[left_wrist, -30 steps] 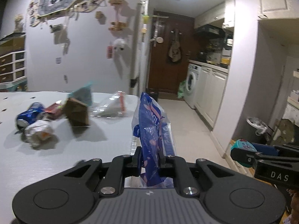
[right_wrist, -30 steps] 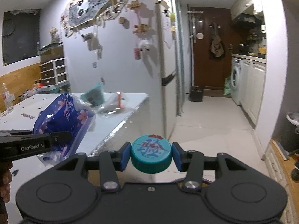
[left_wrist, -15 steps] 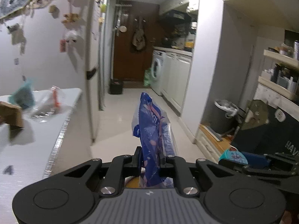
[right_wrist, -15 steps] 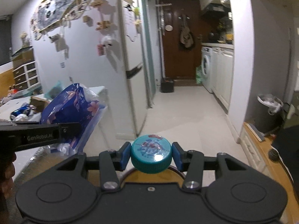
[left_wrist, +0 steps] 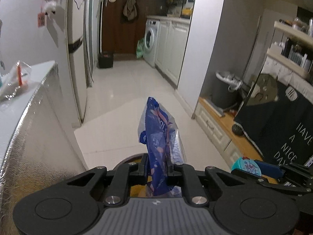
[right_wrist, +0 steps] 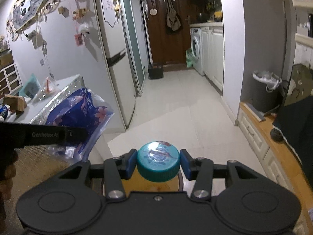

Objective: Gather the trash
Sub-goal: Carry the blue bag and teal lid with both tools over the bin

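My left gripper has its fingers pinched tight on a blue wrapper that stands up between them, its crumpled end also showing behind the fingers. My right gripper has its blue-padded fingers clamped on either side of a teal cap; I see orange-brown below the cap, but I cannot tell what it belongs to. In the left view the right gripper sits low at the right with the cap at its tip; in the right view the left gripper reaches in from the left with the wrapper bulging above it. Close on my left runs the foil-faced edge of the counter, and a clear bag lies on top near that edge. The right view shows more trash further along it: a teal packet, a brown box and a can. Ahead, pale tiled floor lies open between the counter and fridge on the left and the low cabinet on the right. Past that cabinet a grey bin with a white liner stands against the wall. The corridor runs on past a washer to a dark door.
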Action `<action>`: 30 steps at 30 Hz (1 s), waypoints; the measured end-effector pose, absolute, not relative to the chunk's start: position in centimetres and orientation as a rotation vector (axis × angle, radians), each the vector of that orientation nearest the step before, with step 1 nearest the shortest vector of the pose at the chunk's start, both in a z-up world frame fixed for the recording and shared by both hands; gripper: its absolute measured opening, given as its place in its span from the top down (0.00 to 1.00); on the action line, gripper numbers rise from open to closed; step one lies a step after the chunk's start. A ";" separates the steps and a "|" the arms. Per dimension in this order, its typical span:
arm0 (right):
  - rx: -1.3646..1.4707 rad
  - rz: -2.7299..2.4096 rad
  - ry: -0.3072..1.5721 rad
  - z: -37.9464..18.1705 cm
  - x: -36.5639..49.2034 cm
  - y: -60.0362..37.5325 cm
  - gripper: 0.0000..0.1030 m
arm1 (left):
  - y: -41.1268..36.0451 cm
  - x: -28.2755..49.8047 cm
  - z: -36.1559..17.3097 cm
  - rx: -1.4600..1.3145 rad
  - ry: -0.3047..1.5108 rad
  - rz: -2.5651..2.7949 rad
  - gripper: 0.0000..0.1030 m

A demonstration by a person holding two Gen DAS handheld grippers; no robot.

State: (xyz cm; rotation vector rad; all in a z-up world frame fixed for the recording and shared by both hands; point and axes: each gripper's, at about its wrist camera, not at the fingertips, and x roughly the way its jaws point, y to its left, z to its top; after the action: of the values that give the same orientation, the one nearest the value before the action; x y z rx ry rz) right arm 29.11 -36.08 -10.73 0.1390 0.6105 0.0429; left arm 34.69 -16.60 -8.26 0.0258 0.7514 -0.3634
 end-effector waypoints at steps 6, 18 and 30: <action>0.155 0.045 0.663 -12.9 30.9 -35.7 0.53 | -16.2 37.0 -10.0 0.025 0.802 -0.367 0.85; 0.189 0.047 0.778 -17.0 34.0 -35.2 0.53 | -13.3 41.7 -15.9 -0.117 0.985 -0.330 0.85; 0.208 0.071 0.939 -23.0 38.3 -32.9 0.53 | -14.9 45.0 -20.7 0.007 1.137 -0.338 0.85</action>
State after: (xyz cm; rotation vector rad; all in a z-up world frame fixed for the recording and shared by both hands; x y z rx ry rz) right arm 38.30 -32.89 -22.99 0.2081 0.9394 0.0708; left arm 45.04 -14.89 -20.72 0.0072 1.1373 -0.3383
